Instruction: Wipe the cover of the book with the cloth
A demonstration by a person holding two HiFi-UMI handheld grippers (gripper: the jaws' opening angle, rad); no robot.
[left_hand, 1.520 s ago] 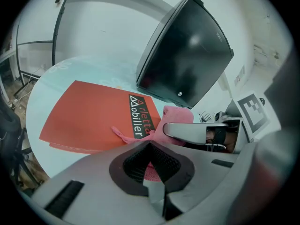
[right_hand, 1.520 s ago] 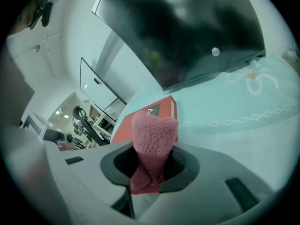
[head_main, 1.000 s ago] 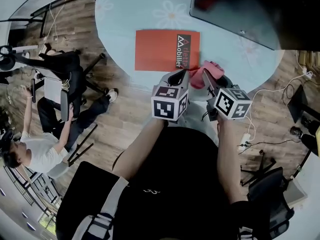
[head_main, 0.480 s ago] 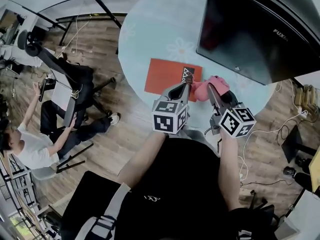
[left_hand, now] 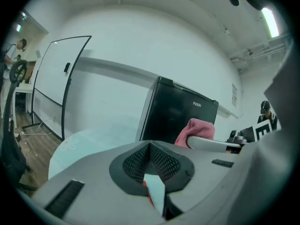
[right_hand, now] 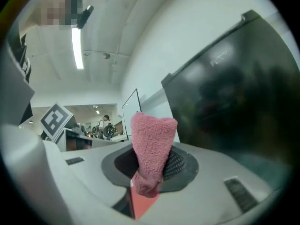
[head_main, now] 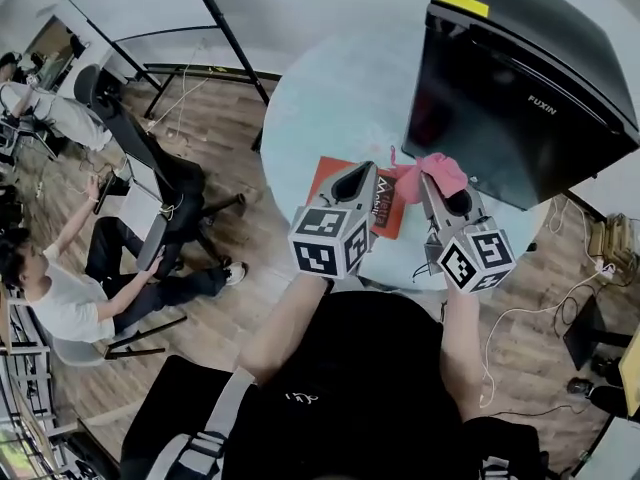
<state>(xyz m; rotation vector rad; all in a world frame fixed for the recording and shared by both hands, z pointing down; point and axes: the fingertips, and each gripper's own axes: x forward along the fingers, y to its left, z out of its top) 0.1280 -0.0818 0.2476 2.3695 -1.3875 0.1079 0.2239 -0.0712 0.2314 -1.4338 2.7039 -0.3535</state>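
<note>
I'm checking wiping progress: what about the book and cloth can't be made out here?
- Most of the book cover: head view, the left gripper hides it.
- Whether the cloth touches the book: head view looks down from above, so any gap is lost.
- Right gripper view: the cloth and the right gripper fingers leave only a red sliver of book.

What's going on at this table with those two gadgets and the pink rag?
A person is working at a round pale-blue table with a hand-held gripper in each hand. The right gripper is clamped on a pink cloth, held by the far right corner of an orange book that lies on the table. The left gripper is closed with nothing in it, above the book. Whether the cloth touches the cover can't be told.
</note>
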